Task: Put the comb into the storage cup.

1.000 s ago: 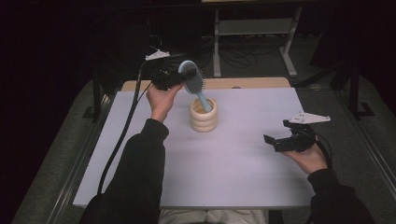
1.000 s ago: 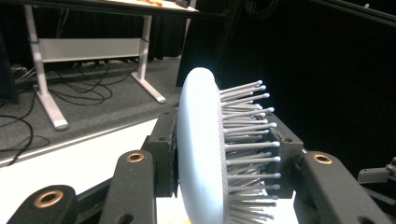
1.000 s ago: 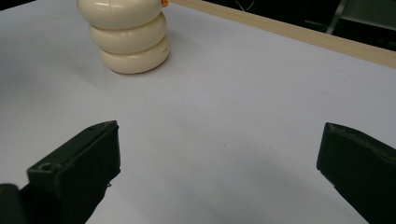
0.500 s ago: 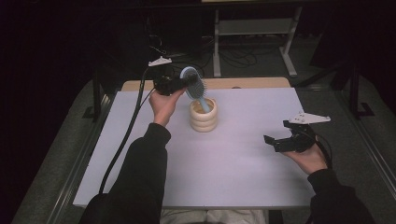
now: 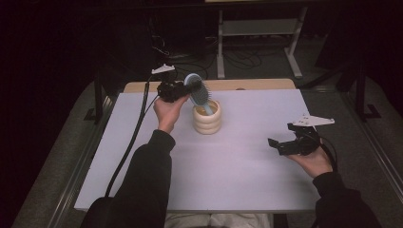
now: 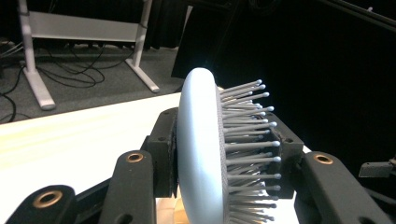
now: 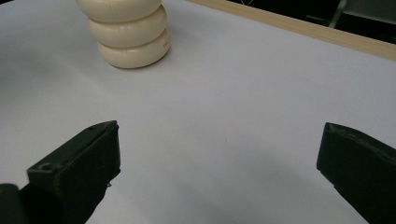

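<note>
Writing: a tiny mark on the holder's lowest ring, too small to read.
Left gripper (image 5: pixel 194 88): jaws clamped on the head of the pale blue hairbrush (image 5: pixel 199 94).
Hairbrush: tilted, handle down inside the cream ringed holder (image 5: pixel 207 119).
Right gripper (image 5: pixel 280 145): jaws wide, nothing between them, well apart from the holder.
Around: white table (image 5: pixel 237 175); grey shelf frame (image 5: pixel 259 28) and floor cables beyond.

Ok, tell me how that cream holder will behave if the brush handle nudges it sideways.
The holder looks squat and wide-based, so it would probably slide rather than tip. Its glossy rounded rings suggest ceramic, likely heavy but chippable. The brush, clamped in the left gripper, leans on the rim, so some sideways push seems possible.
</note>
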The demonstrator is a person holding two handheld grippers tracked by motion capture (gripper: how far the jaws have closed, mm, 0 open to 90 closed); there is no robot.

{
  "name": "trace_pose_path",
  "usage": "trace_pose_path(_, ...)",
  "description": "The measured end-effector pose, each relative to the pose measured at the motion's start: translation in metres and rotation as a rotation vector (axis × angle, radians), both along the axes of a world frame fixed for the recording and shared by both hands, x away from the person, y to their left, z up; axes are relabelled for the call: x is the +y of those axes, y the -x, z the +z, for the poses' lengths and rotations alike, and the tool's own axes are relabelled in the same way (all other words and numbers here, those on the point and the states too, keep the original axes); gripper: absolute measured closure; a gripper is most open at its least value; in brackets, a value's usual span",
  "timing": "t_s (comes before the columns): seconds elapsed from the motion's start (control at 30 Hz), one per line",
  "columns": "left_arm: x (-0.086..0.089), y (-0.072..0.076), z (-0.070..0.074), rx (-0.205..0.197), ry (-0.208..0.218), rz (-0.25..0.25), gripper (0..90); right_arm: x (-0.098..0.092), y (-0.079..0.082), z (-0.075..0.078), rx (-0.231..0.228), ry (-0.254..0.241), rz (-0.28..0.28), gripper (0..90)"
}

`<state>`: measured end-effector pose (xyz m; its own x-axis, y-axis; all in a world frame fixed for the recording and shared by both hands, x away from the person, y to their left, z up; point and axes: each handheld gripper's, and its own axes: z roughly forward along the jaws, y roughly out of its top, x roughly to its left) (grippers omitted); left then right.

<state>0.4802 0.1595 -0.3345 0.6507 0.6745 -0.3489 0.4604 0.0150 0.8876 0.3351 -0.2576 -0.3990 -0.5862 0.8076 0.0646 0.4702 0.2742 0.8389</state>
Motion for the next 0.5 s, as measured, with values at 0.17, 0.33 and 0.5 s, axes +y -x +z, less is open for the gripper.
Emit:
trace_pose_path(0.17,0.0043,0.0012,-0.0089,0.003,0.030,0.038,54.3,0.0005,-0.0006,-0.0010,0.003,0.003,0.002,0.0)
trace_pose_path(0.33,0.0074,0.0030,-0.0112,-0.001,0.036,0.053,50.5,0.0013,-0.0008,-0.0016,0.007,0.008,0.004,0.0)
trace_pose_path(0.5,0.0092,0.0069,-0.0076,-0.028,0.023,0.096,37.1,0.0021,-0.0006,-0.0019,0.009,0.010,0.005,0.0)
